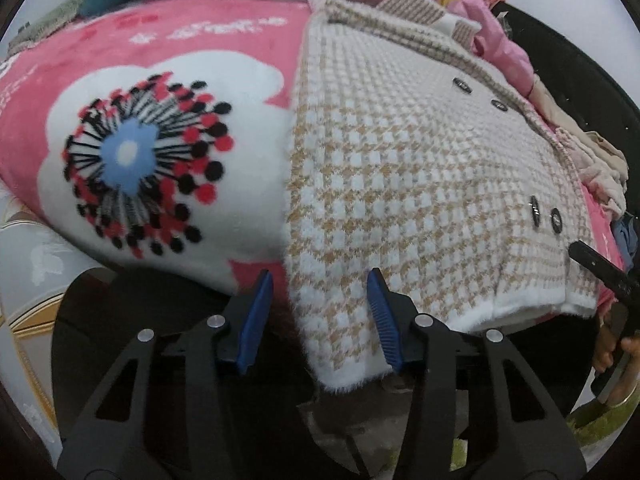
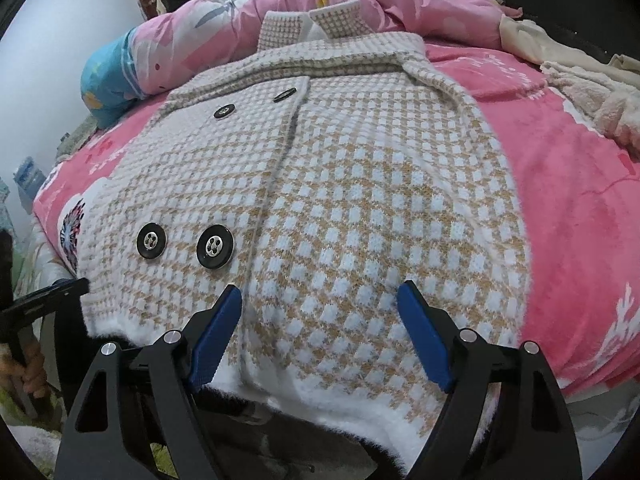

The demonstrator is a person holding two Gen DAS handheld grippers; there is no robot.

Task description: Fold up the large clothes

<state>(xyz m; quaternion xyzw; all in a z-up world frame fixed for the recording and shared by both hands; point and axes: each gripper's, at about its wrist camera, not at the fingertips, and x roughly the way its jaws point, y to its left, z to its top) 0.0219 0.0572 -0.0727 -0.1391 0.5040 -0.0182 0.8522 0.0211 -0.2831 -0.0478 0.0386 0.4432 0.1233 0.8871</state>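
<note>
Both my claws, left (image 1: 320, 312) and right (image 2: 320, 332), unclenched astride coat (image 2: 320, 184) hem; next: clamp, fold upward.

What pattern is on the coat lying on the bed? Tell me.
A tan and white houndstooth check on the coat, with a white hem; clearest in the right wrist view.

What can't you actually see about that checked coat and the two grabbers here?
- Coat sleeves: both views, out of sight.
- Hem underside: both views, it drapes over the blanket's edge.
- Left gripper, right gripper: whether the pads pinch the hem; fabric hides contact.
</note>
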